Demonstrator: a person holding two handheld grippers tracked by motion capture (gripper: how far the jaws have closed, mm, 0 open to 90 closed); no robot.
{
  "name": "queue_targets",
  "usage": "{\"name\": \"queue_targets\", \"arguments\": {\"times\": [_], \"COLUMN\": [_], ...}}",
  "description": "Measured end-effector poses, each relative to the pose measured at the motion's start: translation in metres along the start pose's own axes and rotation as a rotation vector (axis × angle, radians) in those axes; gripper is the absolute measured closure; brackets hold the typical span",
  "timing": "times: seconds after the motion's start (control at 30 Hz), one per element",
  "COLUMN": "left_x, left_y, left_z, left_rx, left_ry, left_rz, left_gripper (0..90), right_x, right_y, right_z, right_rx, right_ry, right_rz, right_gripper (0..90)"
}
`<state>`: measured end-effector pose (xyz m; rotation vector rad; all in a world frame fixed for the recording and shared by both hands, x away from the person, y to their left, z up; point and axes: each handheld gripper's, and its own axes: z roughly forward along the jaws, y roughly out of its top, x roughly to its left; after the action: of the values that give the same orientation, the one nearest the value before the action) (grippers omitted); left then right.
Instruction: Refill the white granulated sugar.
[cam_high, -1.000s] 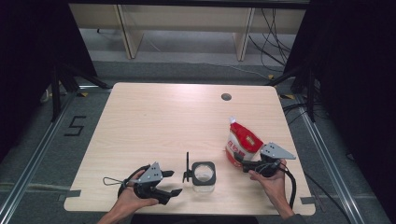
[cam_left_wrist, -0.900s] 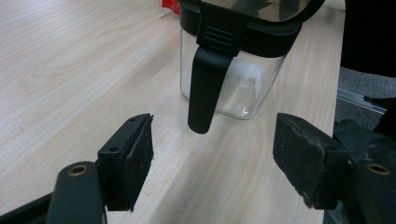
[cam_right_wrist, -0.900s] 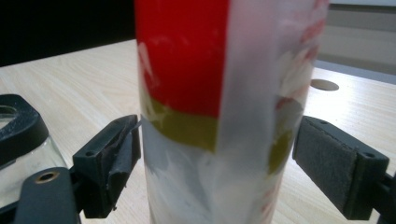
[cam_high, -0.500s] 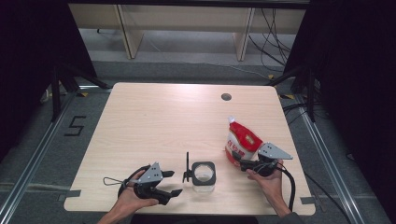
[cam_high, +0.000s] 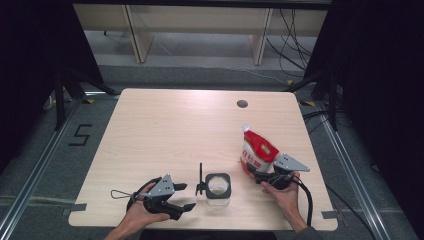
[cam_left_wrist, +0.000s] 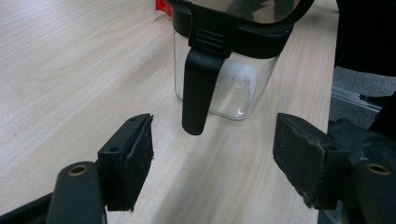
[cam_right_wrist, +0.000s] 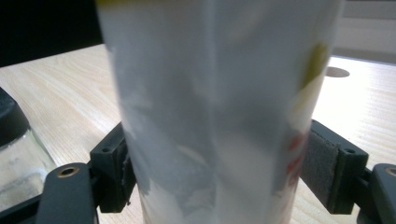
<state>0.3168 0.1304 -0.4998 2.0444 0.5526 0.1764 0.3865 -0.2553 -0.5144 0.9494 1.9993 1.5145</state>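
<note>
Gripping pouch (cam_high: 256, 152), right tool (cam_high: 259, 176) level

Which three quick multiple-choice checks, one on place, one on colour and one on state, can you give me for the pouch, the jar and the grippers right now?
1. Where does the glass jar stand?
A. at the table's far edge by the round hole
B. near the front edge, between the two grippers
C. on the floor

2. What colours is the pouch?
A. red and white
B. blue and yellow
C. all black

3. How does the left gripper stand?
A. shut on the jar's handle
B. shut on the pouch
C. open, pads clear of the handle

Answers:
1 B: the high view shows it between the left gripper and the right gripper.
2 A: the high view shows a red top and a white label.
3 C: in the left gripper view the black handle hangs ahead of the parted jaws, untouched.
</note>
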Motion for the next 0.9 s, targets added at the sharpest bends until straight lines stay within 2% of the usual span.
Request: {"name": "queue_targets", "arguments": {"times": [0.03, 0.07, 0.1, 0.13, 0.23, 0.27, 0.3, 0.33, 0.37, 0.4, 0.43, 0.47, 0.5, 0.53, 0.57, 0.67, 0.7, 0.73, 0.8, 0.83, 0.9], "left_x": [0.0003, 0.0002, 0.0001, -0.0006, -0.0006, -0.0015, -0.0014, 0.0009, 0.0009, 0.0009, 0.0008, 0.0001, -0.0014, -0.0014, -0.0002, 0.0004, 0.0018, -0.0001, 0.0002, 0.0019, 0.0017], "left_y": [0.0, 0.0001, 0.0, -0.0001, 0.0, 0.0, 0.0, 0.0004, 0.0004, 0.0004, 0.0004, 0.0004, 0.0002, 0.0002, 0.0002, 0.0003, 0.0008, 0.0001, 0.0002, 0.0009, 0.0008], "left_z": [0.0002, 0.0, 0.0004, 0.0002, 0.0002, 0.0008, 0.001, -0.0005, -0.0005, -0.0004, -0.0003, 0.0, 0.001, 0.001, 0.0004, 0.0008, 0.0007, 0.0009, 0.0008, 0.0006, 0.0005], "left_rx": [-0.001, 0.001, 0.0, 0.002, 0.004, -0.006, -0.006, 0.021, 0.021, 0.021, 0.021, 0.01, -0.007, -0.007, 0.012, 0.01, 0.009, 0.009, 0.009, 0.009, 0.009], "left_ry": [-0.006, -0.006, -0.013, -0.003, -0.004, -0.007, -0.011, 0.005, 0.005, 0.005, 0.004, 0.001, -0.007, -0.007, -0.001, -0.016, -0.017, -0.016, -0.016, -0.017, -0.013], "left_rz": [0.0, 0.0, -0.005, -0.004, 0.0, -0.01, -0.01, 0.023, 0.023, 0.025, 0.023, 0.014, -0.004, -0.004, 0.009, 0.013, 0.042, 0.007, 0.013, 0.042, 0.041], "left_gripper": [28.3, 28.3, 28.4, 28.4, 28.3, 28.4, 28.4, 28.4, 28.3, 28.3, 28.4, 28.4, 28.4, 28.4, 28.4, 28.4, 28.4, 28.4, 28.4, 28.4, 28.4], "right_x": [0.0, 0.0033, 0.0017, 0.0021, 0.0027, 0.0006, 0.0043, 0.0039, 0.0039, 0.0035, 0.0011, 0.0037, 0.008, 0.008, 0.0064, 0.0071, 0.0071, 0.0029, 0.0022, 0.0011, 0.0025], "right_y": [0.0, -0.0009, -0.0007, -0.0003, -0.0008, -0.0004, -0.0005, 0.0002, 0.0002, 0.0002, 0.0003, 0.0008, 0.0007, 0.0007, 0.0013, 0.0018, 0.0018, 0.0015, 0.0015, 0.0015, 0.0017], "right_z": [0.0, 0.0021, 0.0031, 0.0017, 0.0028, 0.0035, 0.0037, 0.003, 0.003, 0.0039, 0.0052, 0.0054, 0.0042, 0.0042, 0.0055, 0.0053, 0.0053, 0.0076, 0.0076, 0.0082, 0.0079], "right_rx": [0.0, -0.003, -0.016, 0.022, 0.012, 0.004, 0.003, 0.026, 0.026, 0.036, 0.02, 0.027, 0.048, 0.048, 0.059, 0.065, 0.065, 0.036, 0.042, 0.036, 0.039], "right_ry": [0.0, -0.004, -0.009, -0.012, -0.031, -0.03, -0.013, -0.008, -0.008, -0.014, -0.025, -0.005, -0.012, -0.012, -0.012, -0.016, -0.016, -0.036, -0.024, -0.03, -0.034], "right_rz": [0.0, 0.037, 0.002, 0.012, 0.016, -0.013, 0.036, 0.034, 0.034, 0.019, -0.03, -0.008, 0.036, 0.036, 0.017, 0.029, 0.029, -0.018, -0.012, -0.019, -0.013], "right_gripper": [24.1, 24.3, 24.6, 24.9, 25.3, 25.6, 25.6, 25.5, 25.5, 24.7, 24.3, 23.9, 23.6, 23.6, 22.1, 22.2, 22.2, 22.4, 22.7, 23.7, 23.7]}}
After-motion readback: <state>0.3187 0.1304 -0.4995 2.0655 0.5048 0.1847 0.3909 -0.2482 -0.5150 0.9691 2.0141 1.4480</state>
